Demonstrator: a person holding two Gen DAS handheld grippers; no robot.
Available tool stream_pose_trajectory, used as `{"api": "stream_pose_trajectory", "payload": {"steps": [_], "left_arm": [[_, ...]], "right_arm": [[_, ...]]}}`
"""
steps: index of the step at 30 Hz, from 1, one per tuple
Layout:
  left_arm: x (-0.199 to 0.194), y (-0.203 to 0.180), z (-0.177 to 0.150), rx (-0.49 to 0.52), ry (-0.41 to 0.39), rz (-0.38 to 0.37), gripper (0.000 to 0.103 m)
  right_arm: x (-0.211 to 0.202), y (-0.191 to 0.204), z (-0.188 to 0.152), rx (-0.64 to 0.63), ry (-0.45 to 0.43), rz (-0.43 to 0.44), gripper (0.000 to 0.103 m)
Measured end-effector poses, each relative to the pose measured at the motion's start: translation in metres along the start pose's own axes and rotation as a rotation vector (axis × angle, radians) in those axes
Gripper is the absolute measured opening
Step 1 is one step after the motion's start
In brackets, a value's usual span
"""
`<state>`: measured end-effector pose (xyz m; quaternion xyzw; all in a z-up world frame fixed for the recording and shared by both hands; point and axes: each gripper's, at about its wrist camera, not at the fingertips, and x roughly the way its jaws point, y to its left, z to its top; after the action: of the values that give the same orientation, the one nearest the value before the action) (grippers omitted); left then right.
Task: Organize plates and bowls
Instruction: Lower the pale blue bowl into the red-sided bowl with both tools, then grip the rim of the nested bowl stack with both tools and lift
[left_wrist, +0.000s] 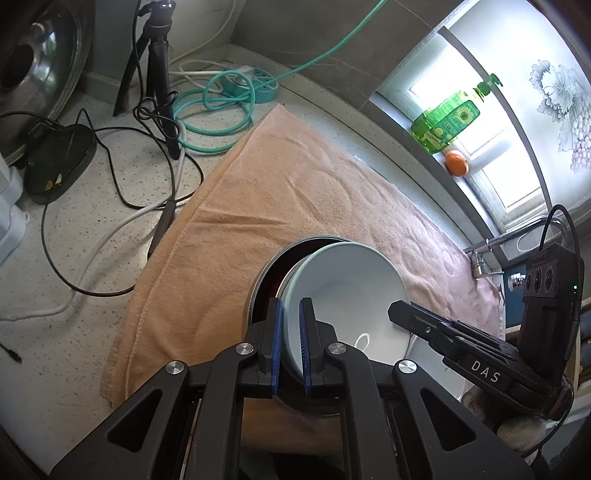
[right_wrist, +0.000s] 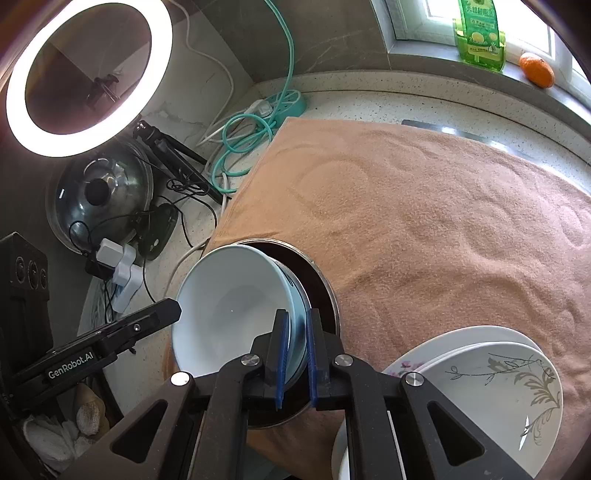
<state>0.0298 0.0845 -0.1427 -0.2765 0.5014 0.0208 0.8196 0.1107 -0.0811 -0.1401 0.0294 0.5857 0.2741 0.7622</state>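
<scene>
A white bowl is held tilted over a metal bowl with a dark inside, on a tan towel. My left gripper is shut on the white bowl's near rim. My right gripper is shut on the opposite rim of the same white bowl, partly inside the metal bowl. Each gripper shows in the other's view, the right gripper in the left wrist view and the left gripper in the right wrist view. Stacked white patterned plates lie on the towel at the lower right.
A tripod, tangled cables and a teal power strip lie at the counter's back left. A pot lid and ring light stand left. A green bottle and an orange sit on the windowsill. A faucet is right.
</scene>
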Motion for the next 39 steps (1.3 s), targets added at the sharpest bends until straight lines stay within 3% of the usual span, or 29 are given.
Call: {"api": "stream_pose_trajectory", "payload": {"steps": [9,14,25,32,39], "left_arm": [[-0.001,0.001,0.001,-0.006,-0.002,-0.004,0.007],[-0.002,0.004,0.002,-0.019,-0.006,-0.005,0.007],[-0.029,0.026,-0.002,-0.071,-0.066,-0.006,0.007],[-0.023,0.033,-0.015,-0.092,-0.035,-0.015,0.009],[-0.016,0.029,-0.018,-0.084,-0.020,-0.012,0.009]], "right_arm": [[0.002,-0.006,0.000,0.061,0.024,0.038,0.008],[0.001,-0.001,-0.001,0.031,0.029,0.036,0.011],[-0.026,-0.010,-0.003,0.058,-0.073,0.045,0.012],[-0.027,-0.035,-0.007,0.113,-0.079,0.021,0.012],[-0.021,-0.033,-0.014,0.118,-0.072,0.025,0.012]]}}
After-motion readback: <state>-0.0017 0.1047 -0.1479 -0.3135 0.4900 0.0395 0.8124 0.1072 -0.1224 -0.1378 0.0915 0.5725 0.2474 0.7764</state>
